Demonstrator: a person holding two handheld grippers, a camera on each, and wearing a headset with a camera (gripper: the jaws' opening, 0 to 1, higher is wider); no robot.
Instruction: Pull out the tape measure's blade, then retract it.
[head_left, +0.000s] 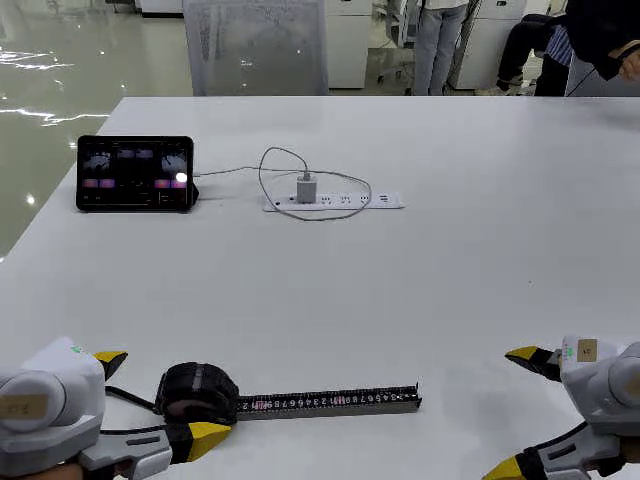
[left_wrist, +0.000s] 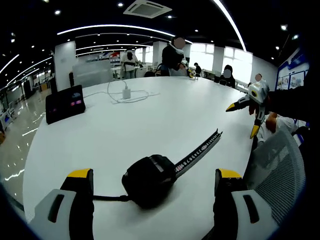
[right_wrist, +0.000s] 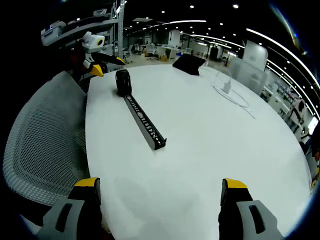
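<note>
Your left claw (head_left: 163, 394) is spread wide at 7 o'clock in the head view. The tape measure (head_left: 197, 390) lies on the white surface (head_left: 400, 280) between its jaws, blade (head_left: 330, 401) extended toward 3 o'clock. Your right claw (head_left: 512, 410), at 5 o'clock, is spread too, gripping nothing.

- Black rounded tape measure case (head_left: 197, 392); its dark metal blade (head_left: 330, 401) bears pale numerals and reddish marks.
- Pale grey left gripper (head_left: 160, 395) and right gripper (head_left: 513, 411), yellow jaw tips.
- Glossy white tabletop (head_left: 420, 290).
- Black rectangular tablet (head_left: 135, 173), pink screen tiles.
- White power strip (head_left: 335, 201).
</note>
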